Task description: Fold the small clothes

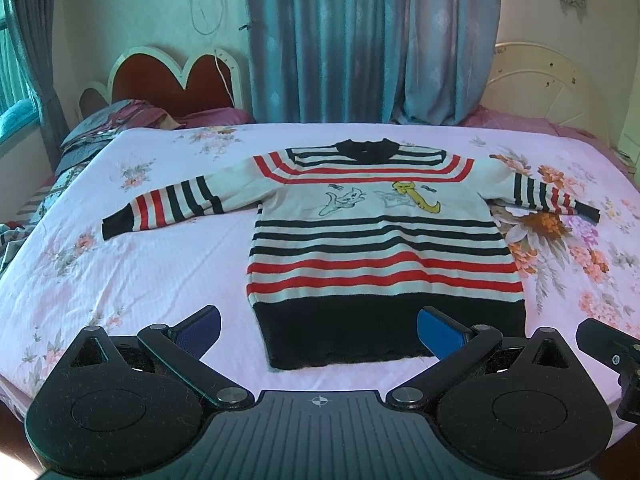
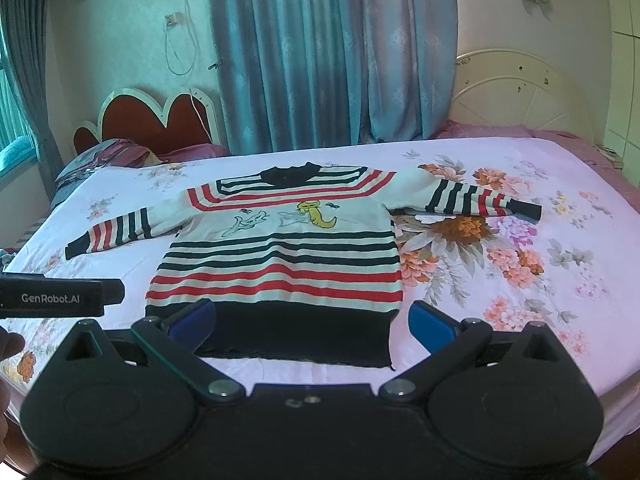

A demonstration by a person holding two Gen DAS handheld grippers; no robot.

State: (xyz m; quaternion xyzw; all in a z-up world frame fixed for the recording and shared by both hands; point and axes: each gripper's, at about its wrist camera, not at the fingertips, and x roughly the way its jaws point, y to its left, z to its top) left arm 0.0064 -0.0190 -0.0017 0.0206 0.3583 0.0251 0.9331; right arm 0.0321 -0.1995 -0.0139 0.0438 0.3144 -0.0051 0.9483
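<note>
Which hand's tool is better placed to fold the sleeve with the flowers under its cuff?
Probably the right. The right tool sits open nearer that sleeve; the left tool, also open, is nearer the opposite sleeve.

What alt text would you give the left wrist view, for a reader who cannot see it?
A small striped sweater in white, red and black lies flat, sleeves spread, on a pink floral bedsheet. The open left gripper hovers near the sweater's black hem, holding nothing. Blue curtains hang behind the bed.
</note>
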